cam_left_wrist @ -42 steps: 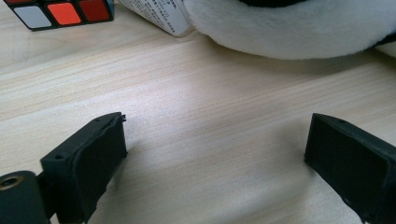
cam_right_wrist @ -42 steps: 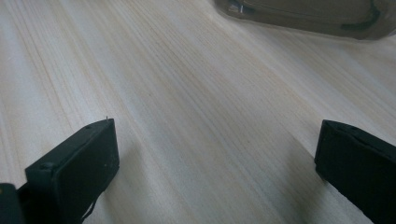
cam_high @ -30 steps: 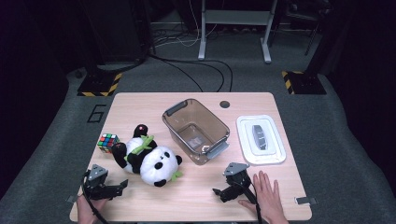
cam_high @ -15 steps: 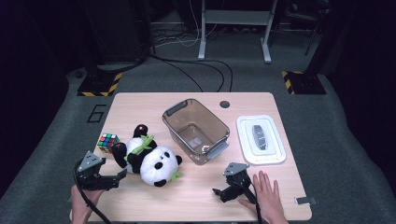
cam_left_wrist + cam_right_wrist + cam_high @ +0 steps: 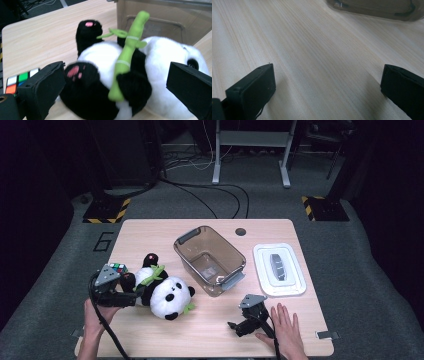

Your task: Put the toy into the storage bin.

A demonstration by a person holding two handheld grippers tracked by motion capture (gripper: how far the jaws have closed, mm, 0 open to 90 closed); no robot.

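Left gripper closes in on the panda, jaws spread and nothing yet gripped.

Since a second ago the left gripper [image 5: 131, 296] has travelled from the lower left of the table up to the plush panda [image 5: 162, 289], which lies on its back left of centre in the high view; its wide-open jaws now straddle the toy's black legs and belly, so a grasp looks imminent. The right gripper [image 5: 236, 326] has not moved, resting open and empty at lower centre on the table [image 5: 150, 235]. A colour cube [image 5: 117, 267] sits just beside the left jaw and could get nudged. The clear bin [image 5: 210, 260] stands close right of the panda, its white lid [image 5: 279, 269] further right.
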